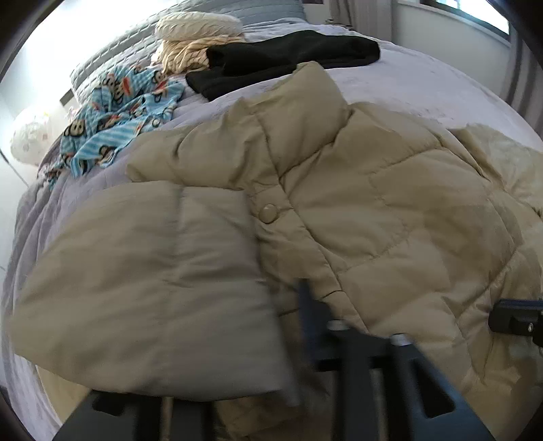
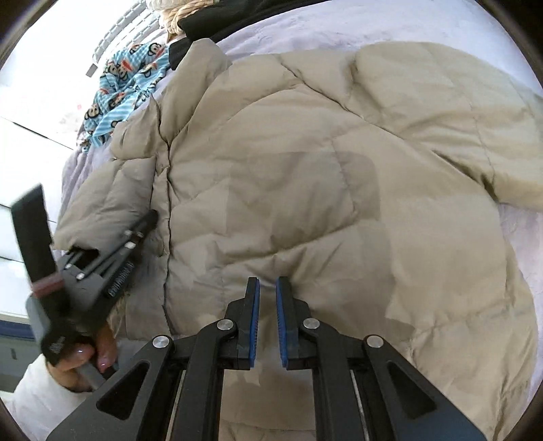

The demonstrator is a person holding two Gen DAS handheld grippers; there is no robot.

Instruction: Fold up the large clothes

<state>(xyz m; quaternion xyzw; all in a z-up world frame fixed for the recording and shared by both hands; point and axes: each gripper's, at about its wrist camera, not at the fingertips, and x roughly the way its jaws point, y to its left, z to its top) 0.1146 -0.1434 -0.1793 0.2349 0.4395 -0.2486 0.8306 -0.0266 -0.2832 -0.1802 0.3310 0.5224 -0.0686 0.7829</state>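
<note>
The left gripper [image 2: 149,217] pinches the sleeve [image 1: 146,278], apparently drawing it across the jacket's [image 2: 288,190] front to start the fold. The right gripper [image 2: 267,288] hovers over the jacket's near side, jaws slightly parted on nothing. The jacket lies spread on the bed [image 1: 390,78], near its front edge.

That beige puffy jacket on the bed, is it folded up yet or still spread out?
Partly folded. One sleeve lies across the puffy jacket front; the other sleeve is still stretched out on the bed.
</note>
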